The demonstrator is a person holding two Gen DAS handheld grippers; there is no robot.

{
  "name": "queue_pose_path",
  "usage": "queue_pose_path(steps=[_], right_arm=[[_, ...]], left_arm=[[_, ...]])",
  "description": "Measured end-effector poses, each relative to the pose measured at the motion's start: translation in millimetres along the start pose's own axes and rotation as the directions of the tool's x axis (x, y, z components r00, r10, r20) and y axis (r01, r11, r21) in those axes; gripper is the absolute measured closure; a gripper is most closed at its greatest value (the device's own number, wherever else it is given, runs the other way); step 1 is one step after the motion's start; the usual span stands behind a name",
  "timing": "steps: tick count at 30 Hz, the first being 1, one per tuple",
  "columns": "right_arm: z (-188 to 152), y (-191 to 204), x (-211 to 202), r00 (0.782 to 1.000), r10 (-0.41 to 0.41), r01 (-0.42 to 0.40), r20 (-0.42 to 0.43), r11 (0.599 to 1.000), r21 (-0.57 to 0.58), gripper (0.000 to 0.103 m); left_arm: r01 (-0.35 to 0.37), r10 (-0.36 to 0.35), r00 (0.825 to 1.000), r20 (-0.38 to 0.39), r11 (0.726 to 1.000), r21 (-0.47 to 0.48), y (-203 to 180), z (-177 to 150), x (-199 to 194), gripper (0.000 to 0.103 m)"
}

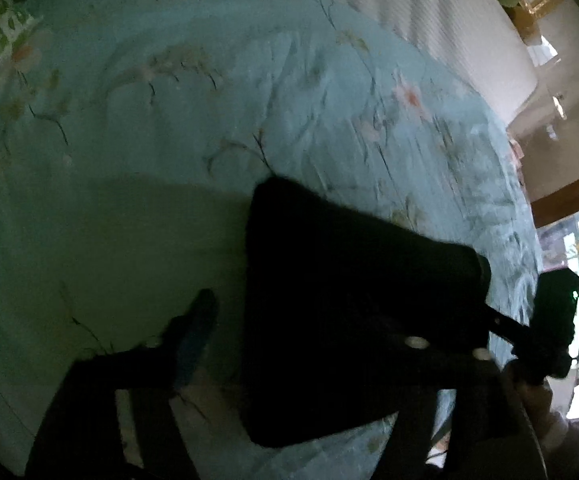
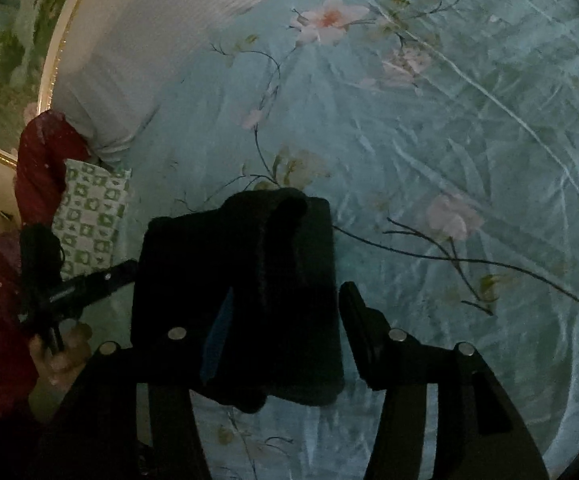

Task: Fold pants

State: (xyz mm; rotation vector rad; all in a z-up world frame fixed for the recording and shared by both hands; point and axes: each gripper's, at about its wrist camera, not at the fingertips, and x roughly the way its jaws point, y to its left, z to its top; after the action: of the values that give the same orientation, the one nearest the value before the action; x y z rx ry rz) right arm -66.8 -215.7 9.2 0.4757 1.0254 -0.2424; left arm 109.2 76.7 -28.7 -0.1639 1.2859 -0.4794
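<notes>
Pants [image 2: 257, 292] black, folded into compact rectangle on floral sheet [image 2: 449, 140], edges approx even

The folded pants [image 2: 245, 300] are laid on the bedsheet [image 2: 429, 152], near its lower middle in the right wrist view. A pillow [image 2: 89, 220] is seen to their left, with a rolled blanket [image 2: 129, 80] behind it (further up the bed). The right gripper [image 2: 285, 320] is placed over the pants, one finger on either side. The left gripper [image 2: 89, 284] is seen at the pants' left edge, before the pillow.
</notes>
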Motion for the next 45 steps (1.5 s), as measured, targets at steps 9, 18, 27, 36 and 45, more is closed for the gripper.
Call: queue_pose_path(steps=[9,18,27,36,45], right_arm=[[-5.6,-15.5,17.9,0.999,0.049,-0.048,-0.023,0.997,0.054,0.045],[-6.6,-15.7,18.4,0.994,0.11,-0.108,-0.023,0.992,0.061,0.051],[8.5,12.1,6.7,0.985,0.174,-0.174,-0.011,0.985,-0.001,0.063],[47.5,61.9,35.0,0.975,0.219,-0.222,-0.038,0.97,-0.099,0.064],[86.7,99.9,77.7,0.971,0.22,-0.234,-0.094,0.953,-0.19,0.064]], left_arm=[[-0.004,0.002,0.998,-0.063,0.999,-0.038,13.4,-12.9,39.7,0.031],[0.069,-0.071,0.997,-0.038,0.996,-0.05,10.0,-15.4,33.8,0.065],[0.1,-0.099,0.995,0.024,0.993,-0.068,4.5,-11.4,0.3,0.074],[0.042,-0.027,0.99,0.137,0.993,-0.107,28.8,14.2,-41.6,0.074],[-0.009,0.043,0.982,0.184,0.983,-0.182,64.7,41.4,-50.8,0.074]])
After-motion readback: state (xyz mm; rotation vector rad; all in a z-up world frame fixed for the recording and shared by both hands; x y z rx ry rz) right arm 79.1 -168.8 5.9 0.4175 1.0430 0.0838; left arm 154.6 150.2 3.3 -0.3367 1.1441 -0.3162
